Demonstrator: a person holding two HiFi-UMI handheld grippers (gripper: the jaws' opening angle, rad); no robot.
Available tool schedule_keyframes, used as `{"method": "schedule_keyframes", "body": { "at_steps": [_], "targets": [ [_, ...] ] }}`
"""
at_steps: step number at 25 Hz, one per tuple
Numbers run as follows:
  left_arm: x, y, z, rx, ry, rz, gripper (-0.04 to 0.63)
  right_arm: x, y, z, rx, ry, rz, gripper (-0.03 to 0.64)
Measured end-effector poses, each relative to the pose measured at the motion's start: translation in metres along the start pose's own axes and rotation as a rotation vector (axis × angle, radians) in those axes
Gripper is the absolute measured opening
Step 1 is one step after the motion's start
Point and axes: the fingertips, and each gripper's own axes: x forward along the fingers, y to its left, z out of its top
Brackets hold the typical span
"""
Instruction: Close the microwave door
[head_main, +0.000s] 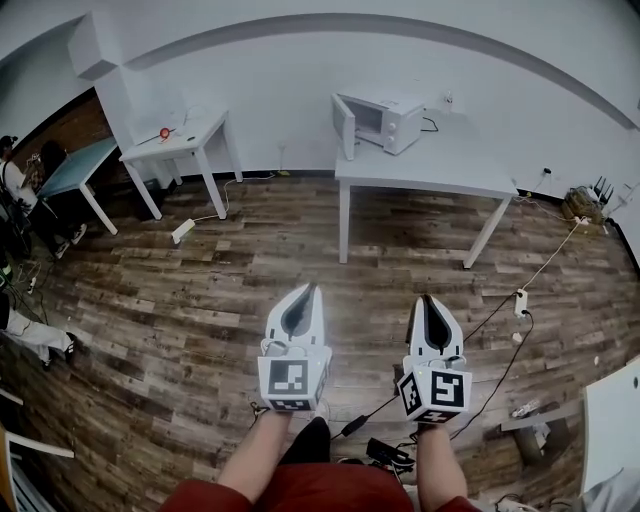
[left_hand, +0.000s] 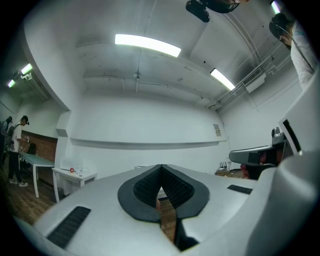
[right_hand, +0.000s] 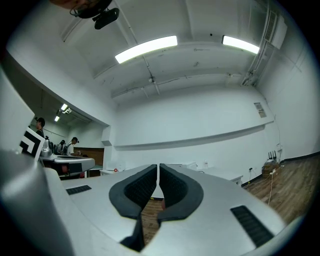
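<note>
Here you hold the left claw (head_main: 312, 288) and right claw (head_main: 428, 299) pressed together, empty, as the microwave door (head_main: 344, 127), open on the far bench (head_main: 440, 178), probably needs only a push.

Worn, grainy wood-plank floor (head_main: 200, 300); smooth white table (head_main: 430, 175) (microwave (head_main: 385, 120) casing equally smooth, matt)
</note>
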Motion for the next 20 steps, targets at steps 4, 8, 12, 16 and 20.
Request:
{"method": "schedule_keyframes", "body": {
  "at_steps": [4, 8, 12, 16, 20],
  "targets": [
    [0.034, 0.018, -0.006, -0.009, -0.007, -0.004, 0.026, 0.038, 0.002, -0.005, -0.014, 0.003, 0.005, 0.037],
    [0.072, 0.043, -0.005, -0.036, -0.035, -0.010, 0.026, 0.085, 0.008, -0.008, -0.022, 0.006, 0.006, 0.037],
    [0.105, 0.075, -0.020, -0.015, -0.002, -0.009, 0.026, 0.129, 0.014, -0.015, -0.024, 0.013, 0.007, 0.037],
    [0.137, 0.094, -0.026, -0.012, -0.001, -0.023, 0.026, 0.168, 0.016, -0.022, -0.028, 0.020, -0.001, 0.037],
    [0.168, 0.113, -0.033, -0.018, -0.002, -0.031, 0.026, 0.203, 0.018, -0.030, -0.032, 0.027, -0.007, 0.037]
  ]
}}
